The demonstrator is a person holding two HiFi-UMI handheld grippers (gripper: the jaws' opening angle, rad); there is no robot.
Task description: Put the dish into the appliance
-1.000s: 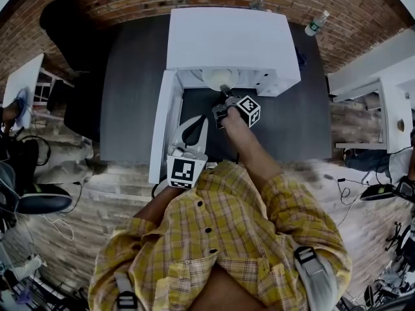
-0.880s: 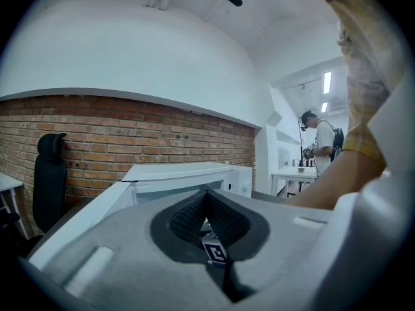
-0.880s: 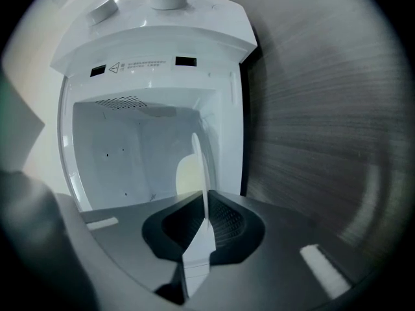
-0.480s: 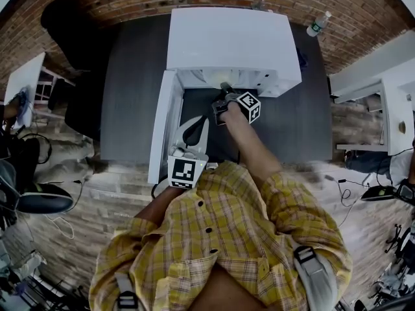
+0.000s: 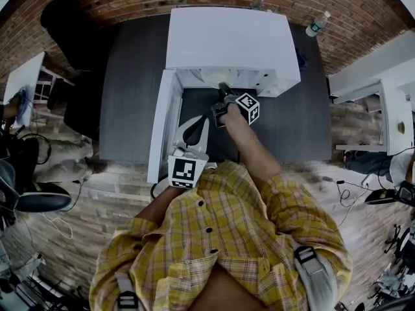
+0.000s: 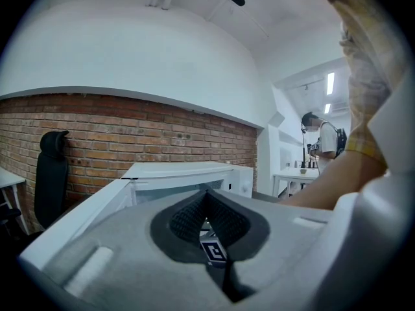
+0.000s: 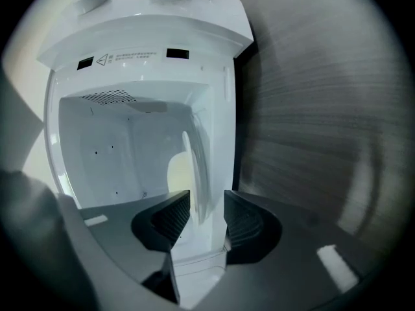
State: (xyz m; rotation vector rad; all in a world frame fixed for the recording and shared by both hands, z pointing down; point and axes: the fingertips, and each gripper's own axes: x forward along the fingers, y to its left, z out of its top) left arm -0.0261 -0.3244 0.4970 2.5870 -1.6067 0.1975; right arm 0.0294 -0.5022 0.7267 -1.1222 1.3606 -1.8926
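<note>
A white microwave oven (image 5: 227, 41) stands on a dark table (image 5: 130, 76) with its door (image 5: 162, 125) swung open to the left. My right gripper (image 5: 222, 91) reaches into the oven's mouth. In the right gripper view a pale dish (image 7: 194, 173) shows edge-on and blurred inside the white cavity (image 7: 117, 154), between the jaws of that gripper (image 7: 206, 212). The jaws are opening and the pads stand clear of the dish. My left gripper (image 5: 198, 125) hangs back beside the open door with its tips (image 6: 207, 196) together and nothing in them.
Two water bottles (image 5: 316, 23) (image 5: 259, 0) stand behind the oven by the brick wall. A black chair (image 5: 65, 24) is at the far left, and white desks flank the table at left (image 5: 26, 76) and right (image 5: 389, 109). A person (image 6: 321, 135) stands far off.
The pale dish, plain at the oven's mouth a second ago, now shows less under the oven's top edge. My right gripper has barely shifted. The left gripper has stayed put.
</note>
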